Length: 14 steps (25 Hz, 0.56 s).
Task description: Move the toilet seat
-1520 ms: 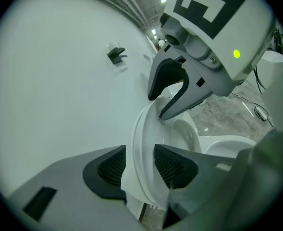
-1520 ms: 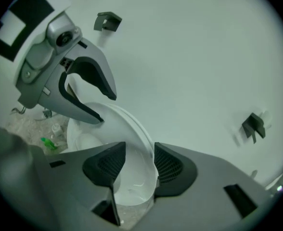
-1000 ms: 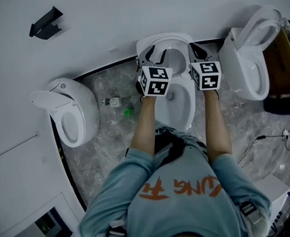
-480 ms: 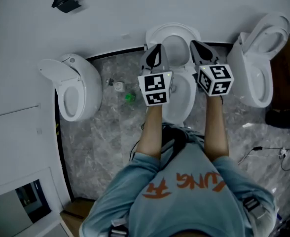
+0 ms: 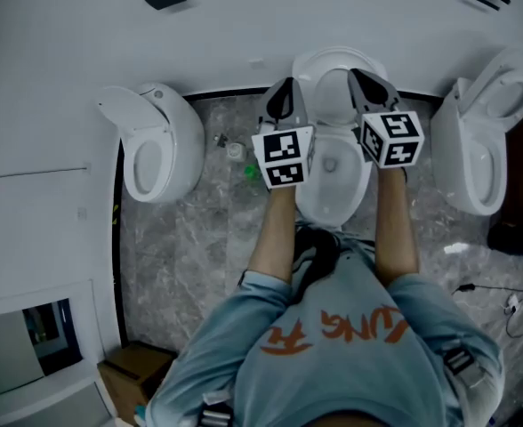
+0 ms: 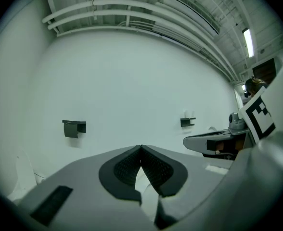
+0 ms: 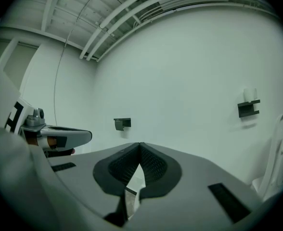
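Head view shows a person in a pale blue shirt (image 5: 333,354) standing over the middle white ceramic toilet (image 5: 333,194), both arms stretched out level. The left gripper (image 5: 282,90) and the right gripper (image 5: 361,78) sit on either side of the white plastic toilet seat (image 5: 334,92). The seat looks tipped up against the white wall (image 5: 244,16) behind the toilet, though I cannot tell seat from lid there. The left gripper view and the right gripper view each show the jaws pinched together at the tips, with nothing between them, pointing at bare wall.

To my eye the danger is the seat itself. Nothing holds it, so if it does not lean back far enough it could drop and slam down on the toilet. A nudge from closed tips could also skid off the glossy plastic.
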Motion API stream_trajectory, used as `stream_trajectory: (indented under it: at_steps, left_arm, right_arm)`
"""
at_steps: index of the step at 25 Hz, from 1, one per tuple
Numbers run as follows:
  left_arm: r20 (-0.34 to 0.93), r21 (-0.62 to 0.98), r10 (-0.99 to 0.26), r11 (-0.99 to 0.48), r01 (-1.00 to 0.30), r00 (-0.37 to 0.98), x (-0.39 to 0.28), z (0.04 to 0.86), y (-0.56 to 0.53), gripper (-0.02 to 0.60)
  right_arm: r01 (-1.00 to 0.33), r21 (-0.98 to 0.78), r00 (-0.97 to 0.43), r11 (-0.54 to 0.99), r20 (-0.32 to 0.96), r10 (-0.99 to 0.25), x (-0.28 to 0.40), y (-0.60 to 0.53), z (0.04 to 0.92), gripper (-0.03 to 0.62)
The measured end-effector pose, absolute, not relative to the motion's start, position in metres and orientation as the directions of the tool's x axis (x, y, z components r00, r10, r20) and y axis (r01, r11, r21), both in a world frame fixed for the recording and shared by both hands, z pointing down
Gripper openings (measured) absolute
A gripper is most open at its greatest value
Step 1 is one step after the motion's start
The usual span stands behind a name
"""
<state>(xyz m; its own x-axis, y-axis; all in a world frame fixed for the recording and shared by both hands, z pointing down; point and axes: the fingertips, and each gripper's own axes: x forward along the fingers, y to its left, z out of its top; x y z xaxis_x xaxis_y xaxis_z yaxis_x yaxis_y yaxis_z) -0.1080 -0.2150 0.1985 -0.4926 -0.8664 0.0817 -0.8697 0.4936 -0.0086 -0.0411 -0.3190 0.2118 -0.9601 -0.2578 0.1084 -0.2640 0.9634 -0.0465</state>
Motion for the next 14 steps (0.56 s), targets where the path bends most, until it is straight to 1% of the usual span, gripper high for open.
stream_trajectory:
  at_steps: [14]
  left_arm:
    - [0.101, -0.023, -0.859, 0.503, -0.864, -0.503, -0.126, 0.209, -0.211, 0.002]
  right_arm:
    - [-0.223, -0.025, -0.971, 0.974, 0.093, -0.220, -0.064, -0.315, 0.212, -0.002]
